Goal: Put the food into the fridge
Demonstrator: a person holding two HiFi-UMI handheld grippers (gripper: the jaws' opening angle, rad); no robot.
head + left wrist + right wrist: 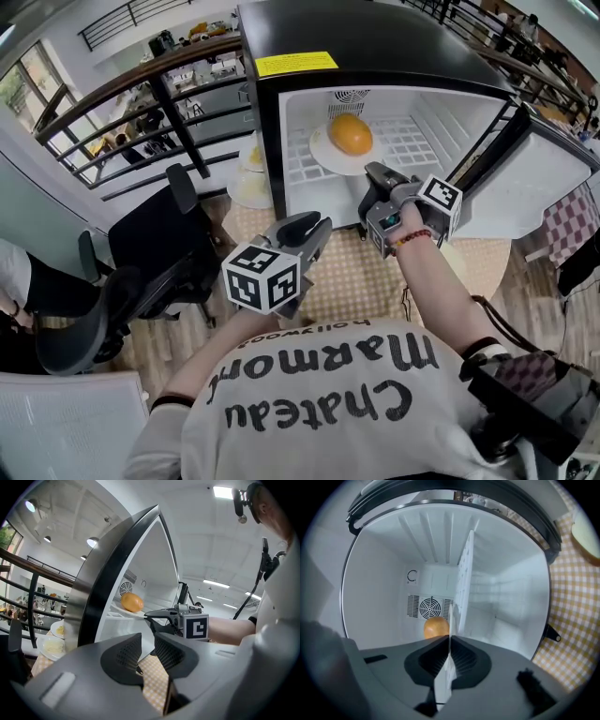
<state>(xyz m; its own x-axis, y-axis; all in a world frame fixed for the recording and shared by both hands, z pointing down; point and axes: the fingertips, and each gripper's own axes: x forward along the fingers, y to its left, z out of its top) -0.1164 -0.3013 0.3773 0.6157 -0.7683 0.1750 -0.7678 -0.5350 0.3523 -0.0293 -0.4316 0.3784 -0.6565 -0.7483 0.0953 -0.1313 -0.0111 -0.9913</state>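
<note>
Your right tongs (373,172) are pinched on the rim of the plate (323,157), which lies on the shelf (417,141) of the fridge (375,37) with the round orange food (350,134) on it. Push it level and deeper before you let go, so nothing rolls. Your left tongs (314,225) hang apart and empty outside.

The fridge (375,37) is showing glossy black outside and white inside, a yellow label (295,64) glowing on top. The food (351,134) is shining golden-orange against a white plate (323,156). The worktop (349,281) is wearing yellow-and-white checks, while the grey left hand-held gripper (314,225) and right hand-held gripper (375,172) are flashing black-and-white square markers.
</note>
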